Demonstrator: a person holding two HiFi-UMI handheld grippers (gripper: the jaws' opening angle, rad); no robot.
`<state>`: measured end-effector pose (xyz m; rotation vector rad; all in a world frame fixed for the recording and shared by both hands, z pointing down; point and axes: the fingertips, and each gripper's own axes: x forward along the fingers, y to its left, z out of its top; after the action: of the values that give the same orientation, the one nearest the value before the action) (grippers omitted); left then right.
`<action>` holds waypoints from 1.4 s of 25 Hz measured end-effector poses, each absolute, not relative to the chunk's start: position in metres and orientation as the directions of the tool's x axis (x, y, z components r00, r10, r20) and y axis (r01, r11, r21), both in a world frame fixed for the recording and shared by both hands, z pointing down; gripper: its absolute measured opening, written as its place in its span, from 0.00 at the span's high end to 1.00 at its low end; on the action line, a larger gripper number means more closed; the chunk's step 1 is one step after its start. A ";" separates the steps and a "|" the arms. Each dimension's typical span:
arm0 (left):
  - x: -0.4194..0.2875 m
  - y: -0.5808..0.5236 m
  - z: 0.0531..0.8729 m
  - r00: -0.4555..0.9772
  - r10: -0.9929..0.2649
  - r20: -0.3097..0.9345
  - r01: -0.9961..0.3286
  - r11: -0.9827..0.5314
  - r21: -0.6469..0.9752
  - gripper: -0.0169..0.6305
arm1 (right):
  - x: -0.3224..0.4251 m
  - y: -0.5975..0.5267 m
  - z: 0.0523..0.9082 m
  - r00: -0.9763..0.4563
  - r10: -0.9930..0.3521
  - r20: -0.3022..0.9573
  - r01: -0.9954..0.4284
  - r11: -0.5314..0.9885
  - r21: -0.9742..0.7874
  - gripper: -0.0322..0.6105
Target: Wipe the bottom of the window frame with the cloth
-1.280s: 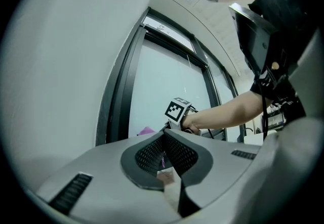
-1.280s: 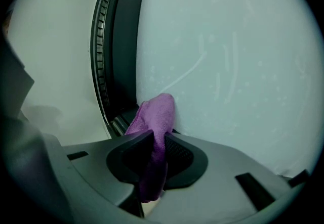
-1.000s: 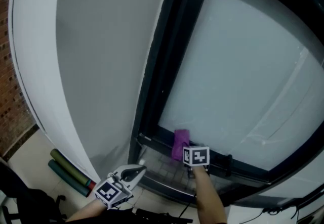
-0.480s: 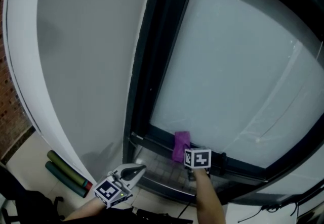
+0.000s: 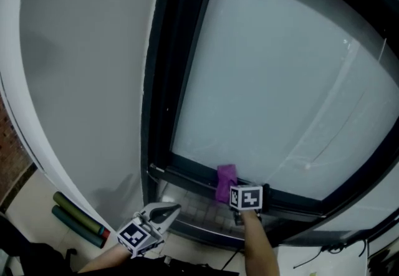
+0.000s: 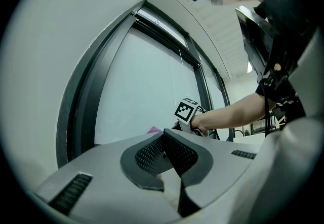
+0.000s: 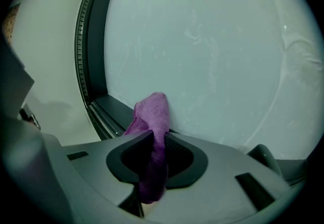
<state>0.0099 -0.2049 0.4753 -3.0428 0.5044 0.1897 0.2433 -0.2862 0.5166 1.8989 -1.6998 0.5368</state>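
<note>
On the window frame (image 5: pixel 187 175), right claw (image 7: pixel 156 139) pinches cloth (image 7: pixel 154 109) pointing at glass (image 7: pixel 212 51); left claw (image 6: pixel 163 136) closed.

cloth (image 7: pixel 153 114): mid-length hidden between the closed jaws of right gripper (image 7: pixel 158 139); window frame (image 5: pixel 187 176): top and right side cut by picture edge; rolled tubes (image 5: pixel 78 214): too small to identify

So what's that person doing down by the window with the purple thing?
A person is cleaning the window with a hand-held gripper in each hand. The right gripper has its fingers shut on a purple cloth, and the cloth's top end rests at the bottom of the window frame, against the glass. The left gripper hangs lower down to the left, fingers together with nothing in them.
</note>
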 end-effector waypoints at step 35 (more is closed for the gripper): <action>0.024 -0.174 0.495 0.987 -0.140 -0.074 -0.140 -0.990 0.006 0.97 | 0.271 -0.223 0.478 0.478 -0.773 0.418 -0.878 -0.415 0.236 0.84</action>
<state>0.0241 -0.1739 0.4952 -3.1328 0.2200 0.1160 0.2714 -0.2233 0.4778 2.3078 -1.3753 0.3402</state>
